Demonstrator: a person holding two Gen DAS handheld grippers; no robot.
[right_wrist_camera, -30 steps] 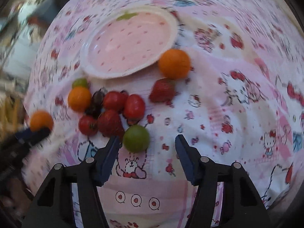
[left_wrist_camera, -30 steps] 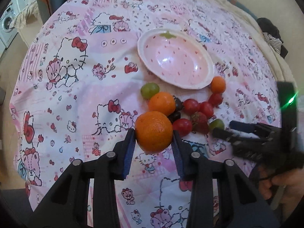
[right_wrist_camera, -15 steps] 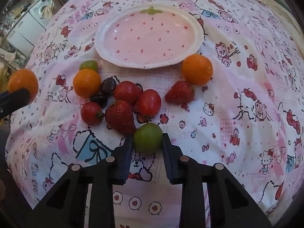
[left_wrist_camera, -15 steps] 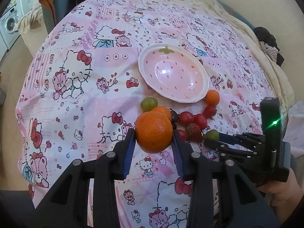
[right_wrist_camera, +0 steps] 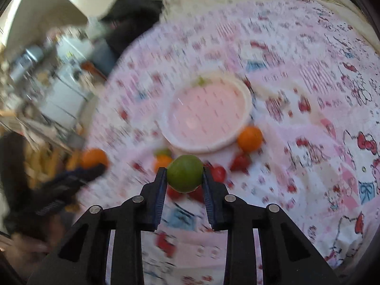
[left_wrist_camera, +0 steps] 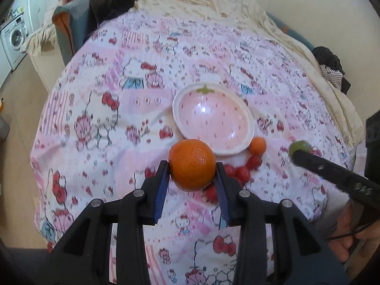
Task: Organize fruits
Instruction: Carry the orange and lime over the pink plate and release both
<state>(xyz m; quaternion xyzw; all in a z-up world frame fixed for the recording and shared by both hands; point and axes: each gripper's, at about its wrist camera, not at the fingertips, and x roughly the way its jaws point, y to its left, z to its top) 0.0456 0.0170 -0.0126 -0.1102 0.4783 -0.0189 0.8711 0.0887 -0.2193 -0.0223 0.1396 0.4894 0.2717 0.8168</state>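
My left gripper (left_wrist_camera: 192,178) is shut on a large orange (left_wrist_camera: 192,165), held above the bedspread just in front of the pink strawberry-print bowl (left_wrist_camera: 213,123). My right gripper (right_wrist_camera: 184,180) is shut on a green round fruit (right_wrist_camera: 184,173), lifted over the fruit pile; in the left wrist view that green fruit (left_wrist_camera: 299,146) shows at the tip of the right gripper. A small orange (left_wrist_camera: 258,145) lies beside the bowl's near right rim. Red tomatoes and strawberries (left_wrist_camera: 239,172) lie on the cloth, partly hidden behind the large orange. The bowl holds nothing.
A pink cartoon-cat bedspread (left_wrist_camera: 99,128) covers the bed. Dark clothing (left_wrist_camera: 332,68) lies at the bed's right edge and a chair (left_wrist_camera: 71,26) stands at the far left. A washing machine (left_wrist_camera: 14,40) stands left. A hand (left_wrist_camera: 349,242) grips the right tool.
My right gripper closed on the green fruit and lifted it off the cloth. My left gripper rose with the large orange, so the bowl and fruit pile look smaller.
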